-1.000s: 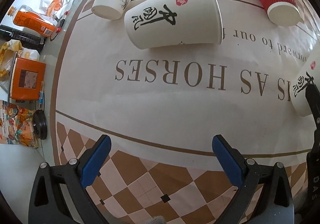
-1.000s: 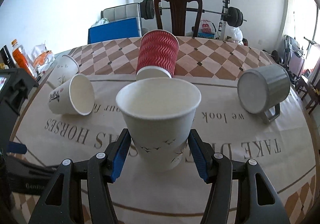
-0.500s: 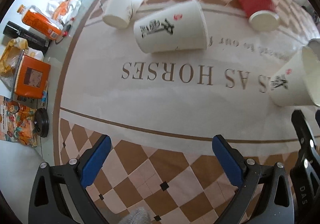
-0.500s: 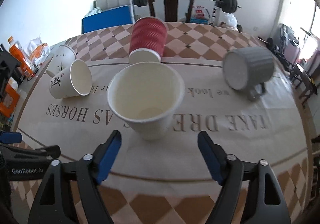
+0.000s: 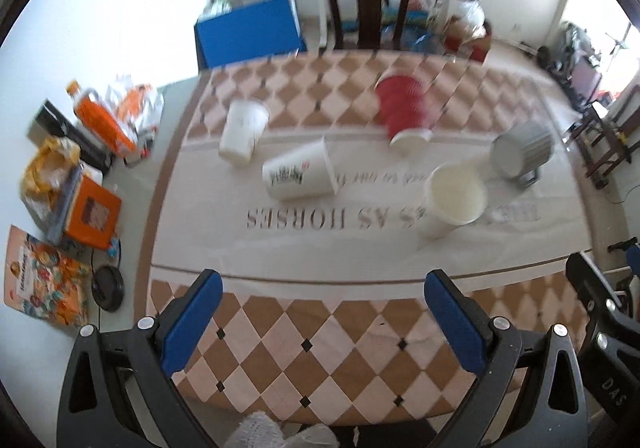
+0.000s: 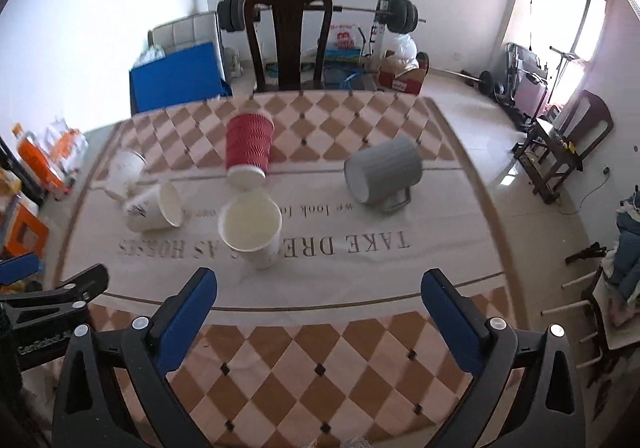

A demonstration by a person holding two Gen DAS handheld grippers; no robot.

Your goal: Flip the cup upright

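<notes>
Sunlit and cluttered, the room has a dark chair (image 6: 289, 35) and a barbell rack behind the table, whose checkered cloth (image 6: 304, 352) carries a pale lettered band across the middle. On that band the white paper cup (image 6: 251, 228) stands upright, mouth up, near me and just left of centre in the right wrist view. My right gripper (image 6: 318, 302) is spread wide and holds nothing, well short of the cup; my left gripper (image 5: 320, 308) is likewise wide apart and empty.

By my reading the flip is done, so the risk now is undoing it. That cup looks light, and a careless sweep of either tool across the near band could knock it over. Close by it lie a printed white cup (image 6: 154, 207) on its side to the left, a red ribbed cup (image 6: 248, 147) tipped beyond it, and a grey mug (image 6: 382, 171) on its side to the right; any of these could roll if nudged and bump the standing one. The left wrist view is blurred, so spacing there is uncertain.
</notes>
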